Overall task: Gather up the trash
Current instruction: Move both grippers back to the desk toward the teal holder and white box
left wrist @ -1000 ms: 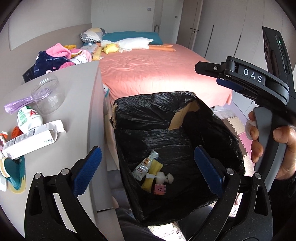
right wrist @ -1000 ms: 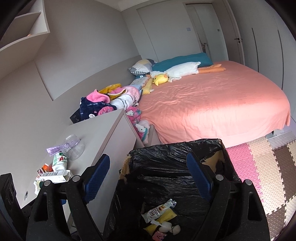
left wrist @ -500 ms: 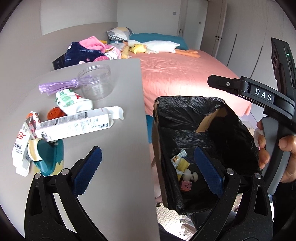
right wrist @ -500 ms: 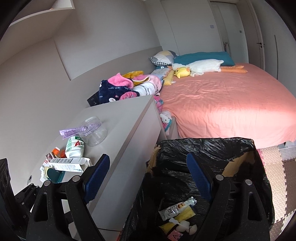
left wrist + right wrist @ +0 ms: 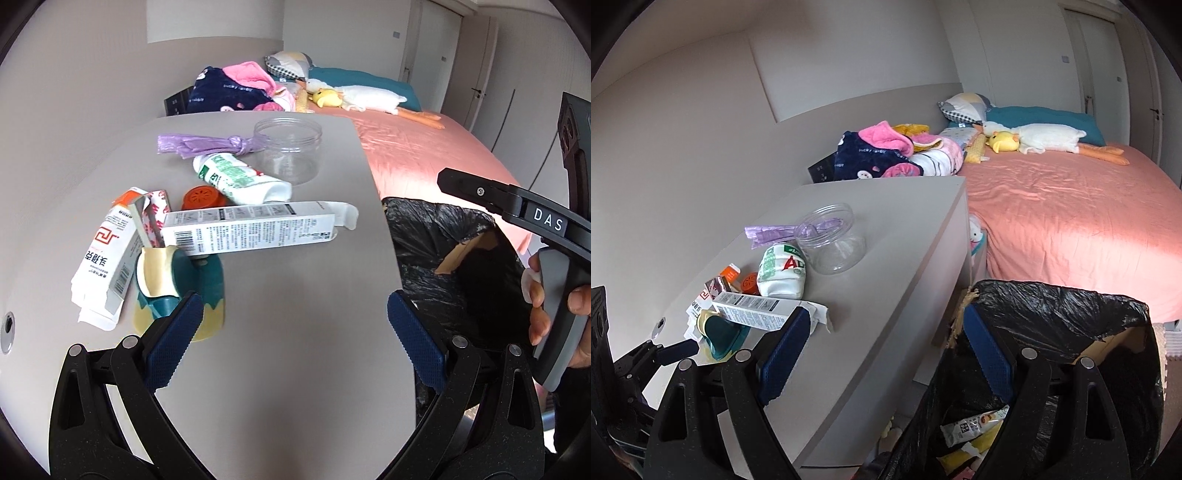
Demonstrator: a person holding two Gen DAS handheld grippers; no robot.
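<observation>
Both grippers (image 5: pixel 293 332) (image 5: pixel 886 354) open, empty, over desk (image 5: pixel 295 369).

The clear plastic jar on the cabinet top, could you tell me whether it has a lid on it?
No, the clear plastic jar stands upright with its mouth open and no lid.

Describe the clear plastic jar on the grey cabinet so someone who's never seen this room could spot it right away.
Find the grey cabinet beside the pink bed. At the far end of its litter pile, nearest the bed's pillows, stands the clear plastic jar, upright, lidless and apparently empty. It is the only see-through thing there; a knotted purple bag lies against it.
</observation>
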